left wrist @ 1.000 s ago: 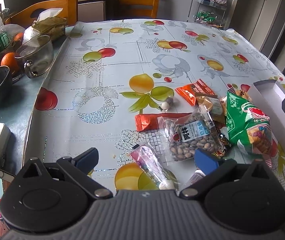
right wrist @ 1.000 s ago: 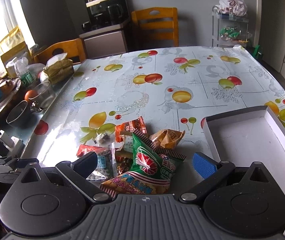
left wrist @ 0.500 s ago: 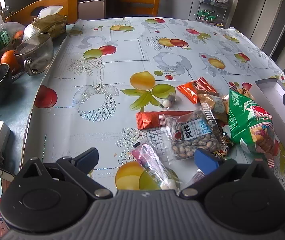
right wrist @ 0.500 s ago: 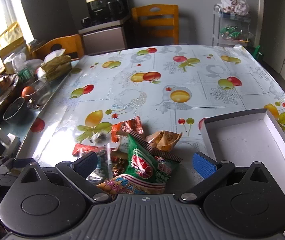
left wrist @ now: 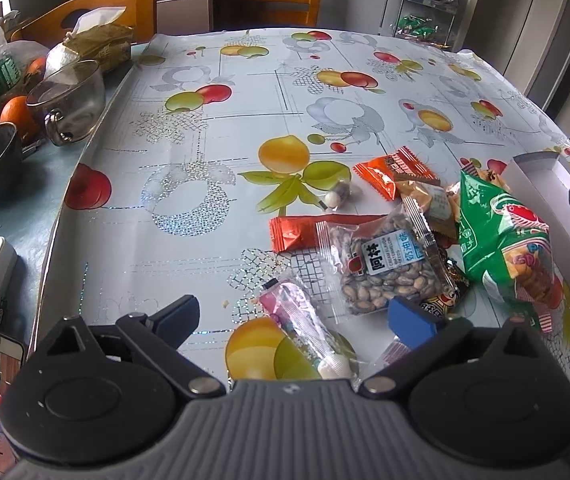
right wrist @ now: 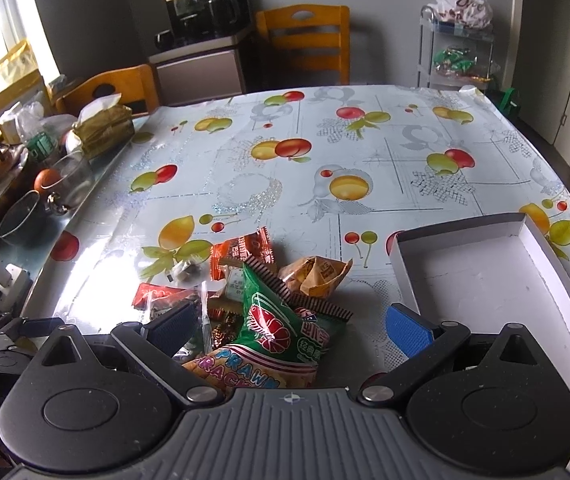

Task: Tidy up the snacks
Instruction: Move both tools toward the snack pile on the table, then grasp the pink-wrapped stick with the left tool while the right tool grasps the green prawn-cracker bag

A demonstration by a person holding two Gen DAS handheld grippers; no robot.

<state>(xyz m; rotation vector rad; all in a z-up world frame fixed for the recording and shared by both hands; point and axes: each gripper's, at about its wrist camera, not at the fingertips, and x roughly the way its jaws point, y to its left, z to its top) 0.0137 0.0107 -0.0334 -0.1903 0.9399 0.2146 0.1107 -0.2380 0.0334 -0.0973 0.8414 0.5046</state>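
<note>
The left gripper is spread wide over a clear candy stick, whose long axis runs diagonally between its fingers. The right gripper is also wide, with the green prawn cracker bag between its fingers, its serrated end pointing away.

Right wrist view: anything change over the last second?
The right gripper has eased forward and down over the green prawn cracker bag, which now sits lower between its open jaws. The left gripper crept toward the seed packet. Nothing grasped or released. The snacks and the empty white box stayed put.
</note>
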